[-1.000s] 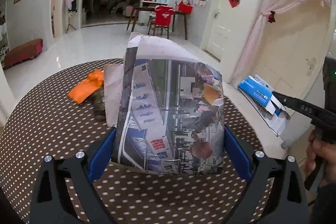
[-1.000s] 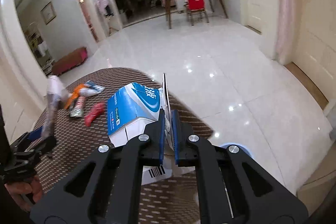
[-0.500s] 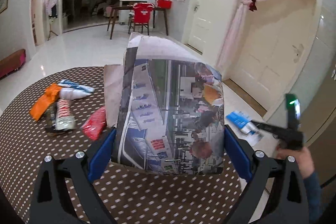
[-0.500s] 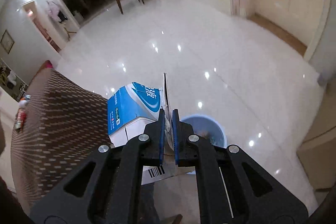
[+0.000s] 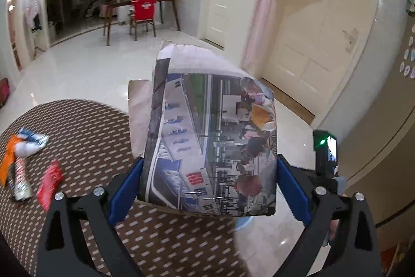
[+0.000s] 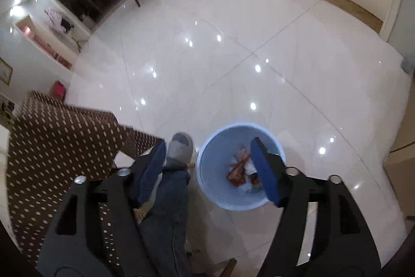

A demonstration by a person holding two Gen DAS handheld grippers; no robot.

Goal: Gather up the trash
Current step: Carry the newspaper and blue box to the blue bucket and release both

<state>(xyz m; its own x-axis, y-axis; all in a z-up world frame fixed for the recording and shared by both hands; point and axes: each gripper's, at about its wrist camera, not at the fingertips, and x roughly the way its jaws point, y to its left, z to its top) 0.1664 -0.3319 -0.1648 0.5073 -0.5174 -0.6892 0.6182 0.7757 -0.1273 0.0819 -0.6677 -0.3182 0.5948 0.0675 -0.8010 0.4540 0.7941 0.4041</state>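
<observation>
My left gripper (image 5: 207, 186) is shut on a folded newspaper (image 5: 210, 136) and holds it above the edge of the brown dotted table (image 5: 85, 136). Loose wrappers lie at the table's left: a red one (image 5: 49, 183), a silver one (image 5: 20, 181) and an orange one (image 5: 7, 160). My right gripper (image 6: 210, 168) is open and empty, above a light blue trash bin (image 6: 223, 199) on the floor. The bin holds some trash (image 6: 240, 168). The right gripper's body (image 5: 325, 155) shows at the right of the left wrist view.
The person's leg and grey slipper (image 6: 179, 147) stand between the table (image 6: 59, 136) and the bin. Glossy white floor (image 6: 233, 56) spreads beyond. A red chair and wooden table (image 5: 141, 14) stand far back. Doors (image 5: 311, 51) lie to the right.
My right gripper has opened and let go of the blue and white box, which is no longer in view; it now hangs over the bin. My left gripper has swung right with the newspaper.
</observation>
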